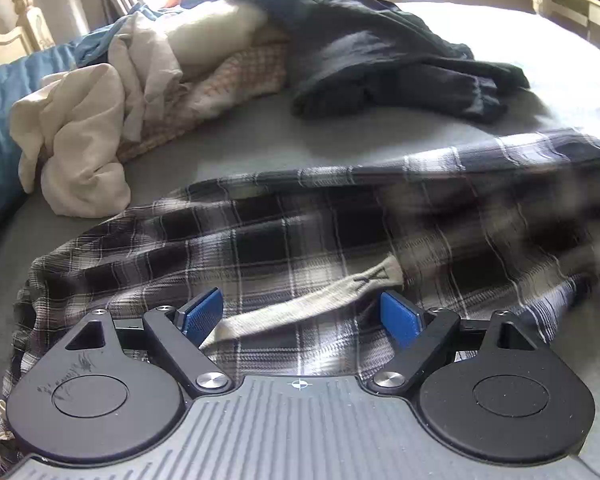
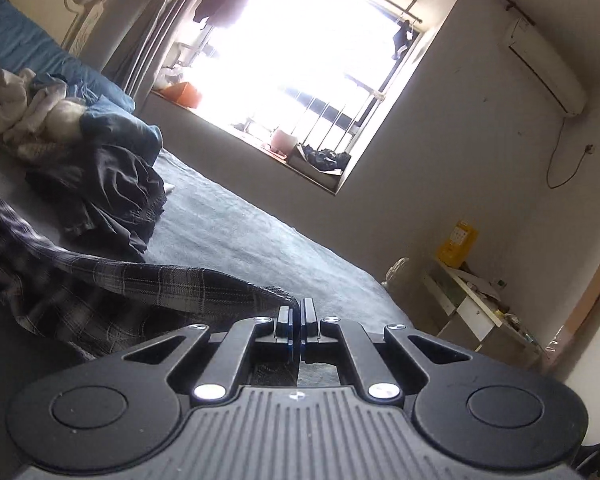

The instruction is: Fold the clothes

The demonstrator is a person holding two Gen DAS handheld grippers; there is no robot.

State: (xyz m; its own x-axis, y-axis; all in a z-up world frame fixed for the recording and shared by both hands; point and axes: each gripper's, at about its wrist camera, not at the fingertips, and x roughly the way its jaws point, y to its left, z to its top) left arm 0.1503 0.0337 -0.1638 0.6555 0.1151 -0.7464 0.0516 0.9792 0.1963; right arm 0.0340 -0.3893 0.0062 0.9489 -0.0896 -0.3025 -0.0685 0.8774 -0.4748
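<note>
A black-and-white plaid garment [image 1: 339,236] lies rumpled across the grey bed sheet [image 1: 260,140], with a pale drawstring [image 1: 300,312] on top of it. My left gripper [image 1: 301,312] hovers just over the garment's near edge, open, blue pads either side of the drawstring. In the right wrist view the same plaid garment [image 2: 120,292] stretches from the left to my right gripper [image 2: 296,312], which is shut on a pinched corner of it and lifted above the bed [image 2: 260,240].
A heap of unfolded clothes lies further up the bed: cream cloth [image 1: 80,128], a checked piece [image 1: 236,76], dark garments [image 1: 379,60]. A blue pillow [image 2: 112,120] lies near the headboard [image 1: 16,28]. Window [image 2: 300,60] beyond the bed; cluttered desk [image 2: 479,300] at right.
</note>
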